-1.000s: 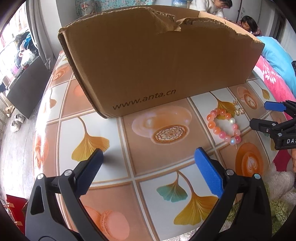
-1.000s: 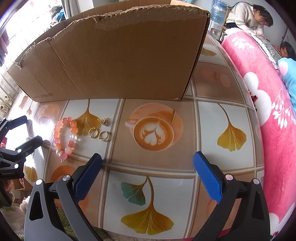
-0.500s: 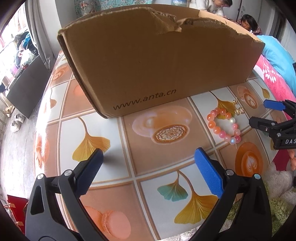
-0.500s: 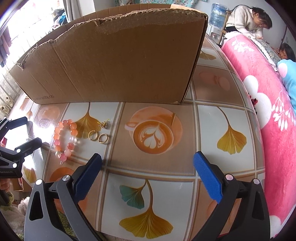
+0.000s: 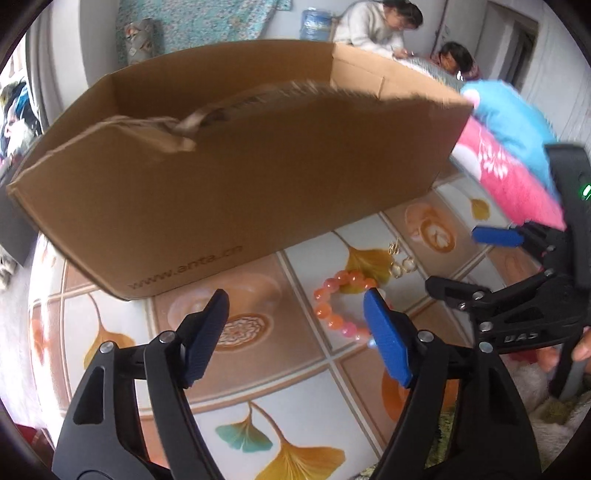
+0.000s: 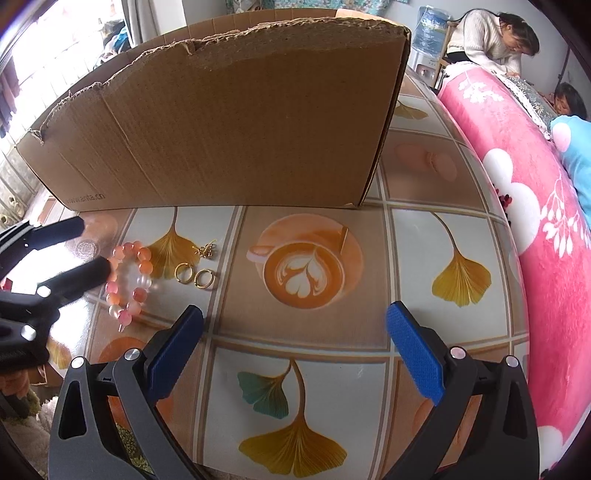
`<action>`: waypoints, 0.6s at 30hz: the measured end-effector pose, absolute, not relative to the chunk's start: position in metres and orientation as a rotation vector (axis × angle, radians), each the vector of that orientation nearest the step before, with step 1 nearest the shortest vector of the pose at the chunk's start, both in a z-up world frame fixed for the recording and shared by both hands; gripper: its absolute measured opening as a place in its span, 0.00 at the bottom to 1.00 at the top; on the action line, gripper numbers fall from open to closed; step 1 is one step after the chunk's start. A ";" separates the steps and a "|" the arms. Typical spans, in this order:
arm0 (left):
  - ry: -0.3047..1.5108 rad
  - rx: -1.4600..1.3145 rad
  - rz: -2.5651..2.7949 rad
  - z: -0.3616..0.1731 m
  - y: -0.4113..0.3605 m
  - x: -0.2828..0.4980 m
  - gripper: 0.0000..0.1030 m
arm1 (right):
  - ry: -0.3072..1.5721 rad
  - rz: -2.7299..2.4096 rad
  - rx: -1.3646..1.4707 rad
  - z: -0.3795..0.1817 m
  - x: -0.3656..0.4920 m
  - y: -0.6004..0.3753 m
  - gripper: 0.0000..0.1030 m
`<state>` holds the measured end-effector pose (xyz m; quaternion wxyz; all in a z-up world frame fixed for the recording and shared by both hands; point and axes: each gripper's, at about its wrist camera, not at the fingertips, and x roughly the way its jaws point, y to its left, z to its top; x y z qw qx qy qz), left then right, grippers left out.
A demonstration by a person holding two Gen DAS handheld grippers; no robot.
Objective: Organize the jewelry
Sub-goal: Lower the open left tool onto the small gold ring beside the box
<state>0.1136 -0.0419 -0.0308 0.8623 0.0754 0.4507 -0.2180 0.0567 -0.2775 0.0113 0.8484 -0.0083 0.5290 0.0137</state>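
A pink and orange bead bracelet [image 5: 334, 301] [image 6: 127, 275] lies on the patterned table. Two gold rings [image 6: 194, 275] [image 5: 402, 266] and a small gold earring [image 6: 205, 251] [image 5: 394, 249] lie just right of it. An open cardboard box [image 5: 240, 177] [image 6: 229, 133] stands behind them. My left gripper [image 5: 295, 328] is open and low over the table, its right finger at the bracelet's edge; it also shows in the right wrist view [image 6: 88, 247]. My right gripper [image 6: 295, 343] is open and empty, nearer the table's front, right of the jewelry; it also shows in the left wrist view [image 5: 461, 258].
A pink blanket [image 6: 524, 206] with a blue one [image 5: 509, 122] lies along the table's right side. Two people [image 6: 495, 33] sit behind it. A fluffy rug [image 5: 546, 417] lies below the table's front edge.
My left gripper has moved forward and right toward the bracelet, and its jaws have narrowed somewhat. My right gripper has barely moved.
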 end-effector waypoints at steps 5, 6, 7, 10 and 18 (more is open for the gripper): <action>0.949 0.245 -0.374 -0.039 -0.041 0.115 0.69 | 1.116 0.034 -0.019 0.011 0.057 -0.279 0.94; 0.947 0.249 -0.350 -0.039 -0.035 0.116 0.69 | 1.117 0.035 -0.020 0.011 0.056 -0.279 0.94; 0.945 0.250 -0.333 -0.039 -0.031 0.116 0.69 | 1.116 0.037 -0.021 0.011 0.056 -0.279 0.94; 0.945 0.227 -0.265 -0.040 -0.011 0.121 0.69 | 1.116 0.041 -0.026 0.011 0.057 -0.281 0.94; 0.875 0.171 -0.222 -0.024 0.012 0.119 0.69 | 1.021 0.093 -0.046 0.029 0.050 -0.275 0.94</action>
